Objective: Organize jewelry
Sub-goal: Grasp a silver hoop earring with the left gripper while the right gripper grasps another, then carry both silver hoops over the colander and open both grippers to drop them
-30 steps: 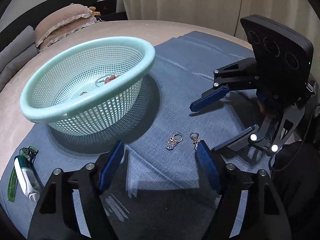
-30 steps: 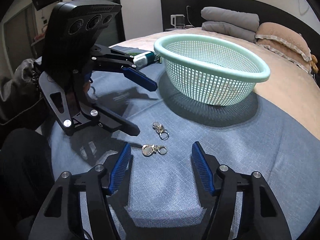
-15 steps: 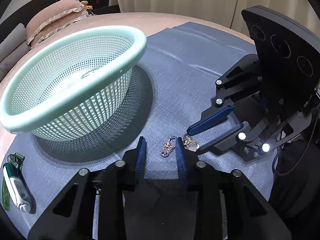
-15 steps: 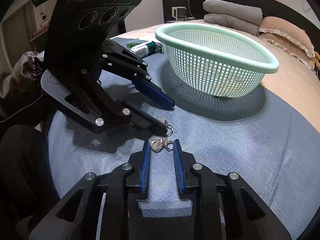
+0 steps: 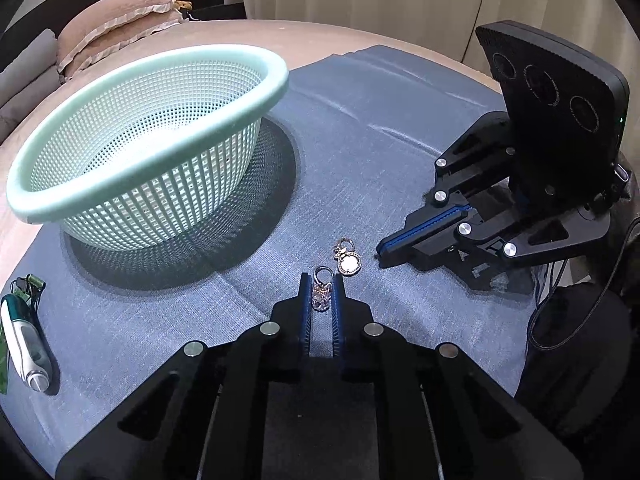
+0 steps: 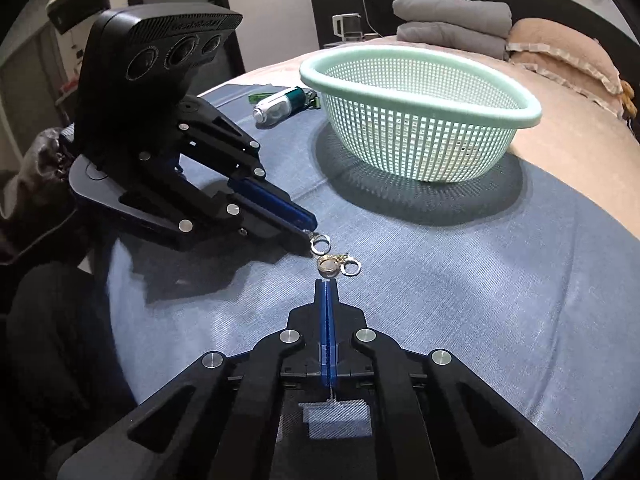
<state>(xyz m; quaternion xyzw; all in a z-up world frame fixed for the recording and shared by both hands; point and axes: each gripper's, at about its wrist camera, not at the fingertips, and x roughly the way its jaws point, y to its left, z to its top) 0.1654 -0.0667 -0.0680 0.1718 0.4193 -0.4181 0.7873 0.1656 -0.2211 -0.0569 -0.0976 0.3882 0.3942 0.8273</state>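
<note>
Left tool (image 5: 321, 288) is closed on the crystal charm (image 5: 321, 295), which lies on the blue cloth (image 5: 400, 140) on the bed. Right tool (image 6: 327, 286) is fully closed; its tips sit at the edge of the round gold pendant (image 6: 329, 265), grip uncertain. Mint basket (image 5: 256, 64) stands near, toward the bed's far side.

Risk: a thin edge pinch may let the pendant slip on lifting. The two pieces lie close, so their rings could snag.

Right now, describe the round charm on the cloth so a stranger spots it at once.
Find the green basket on the blue cloth; two small charms lie in front of it. The round charm lies loose just off the shut right claw. Its flat disc sets it apart from the other charm, pinched in the left claw.
</note>
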